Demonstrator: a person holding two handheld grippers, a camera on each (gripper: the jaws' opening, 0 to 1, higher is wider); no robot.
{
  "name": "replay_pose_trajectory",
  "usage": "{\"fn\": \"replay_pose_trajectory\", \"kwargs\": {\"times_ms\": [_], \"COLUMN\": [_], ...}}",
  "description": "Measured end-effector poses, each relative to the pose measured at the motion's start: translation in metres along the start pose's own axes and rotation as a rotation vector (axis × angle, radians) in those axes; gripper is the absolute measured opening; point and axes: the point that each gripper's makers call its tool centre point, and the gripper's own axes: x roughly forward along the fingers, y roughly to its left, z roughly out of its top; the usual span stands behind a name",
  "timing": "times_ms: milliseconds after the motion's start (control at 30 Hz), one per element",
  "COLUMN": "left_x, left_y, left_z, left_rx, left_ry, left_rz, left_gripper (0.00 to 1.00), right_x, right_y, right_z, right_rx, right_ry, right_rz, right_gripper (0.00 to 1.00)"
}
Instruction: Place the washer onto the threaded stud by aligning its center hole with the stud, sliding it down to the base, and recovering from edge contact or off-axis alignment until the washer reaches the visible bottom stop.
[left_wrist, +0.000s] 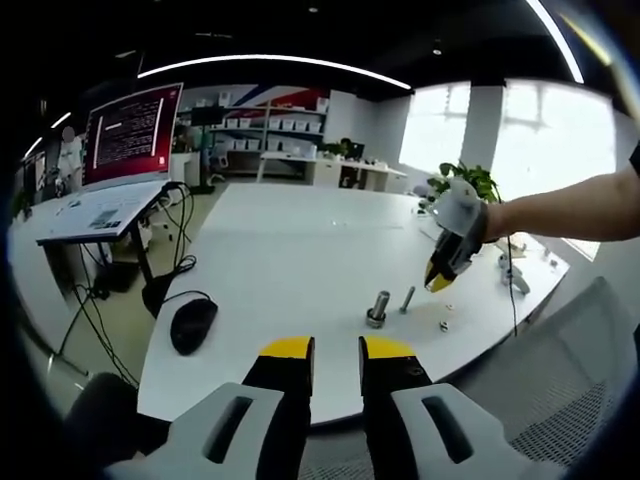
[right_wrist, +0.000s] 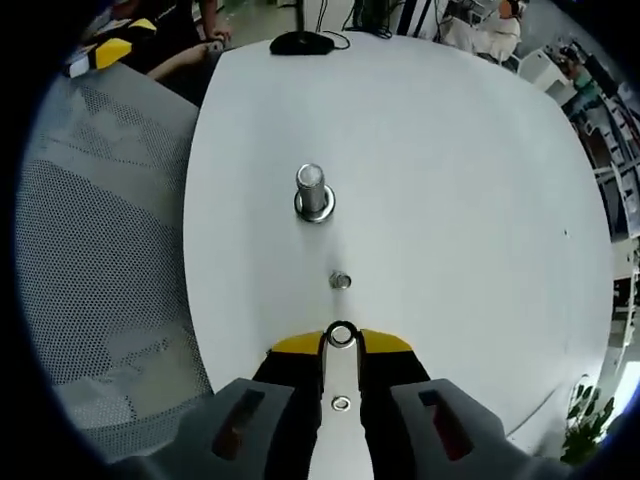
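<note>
The threaded stud (right_wrist: 311, 183) stands upright on the white table (right_wrist: 450, 200), with a metal ring around its foot. My right gripper (right_wrist: 341, 343) hovers short of it, shut on a small washer (right_wrist: 341, 335) held flat between the yellow tips. In the left gripper view the stud (left_wrist: 377, 306) is near the table's front edge, and the right gripper (left_wrist: 437, 283) hangs above and to its right on a person's arm. My left gripper (left_wrist: 337, 350) is open with nothing in it, back from the table edge.
A small upright bolt (right_wrist: 340, 280) stands between the stud and my right gripper; the bolt (left_wrist: 407, 298) sits right of the stud. Another small metal piece (right_wrist: 341, 403) lies under the right jaws. A black mouse (left_wrist: 192, 325) rests at the left. A mesh chair (right_wrist: 100, 250) borders the table.
</note>
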Motion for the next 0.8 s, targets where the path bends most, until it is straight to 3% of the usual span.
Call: {"fn": "replay_pose_trajectory", "kwargs": {"times_ms": [333,800], "left_x": [0.000,-0.001], "left_y": [0.000,0.000], "left_z": [0.001,0.002], "left_rx": [-0.002,-0.008], "left_ry": [-0.005,-0.017], "left_rz": [0.000,0.005], "left_gripper": [0.16,0.16], "right_x": [-0.001,0.009], "right_y": [-0.001,-0.003], "right_z": [0.018,0.022], "right_rx": [-0.046,-0.086], "right_ry": [-0.017,0.014], "right_rz": [0.009,0.018], "right_gripper": [0.14,0.14]}}
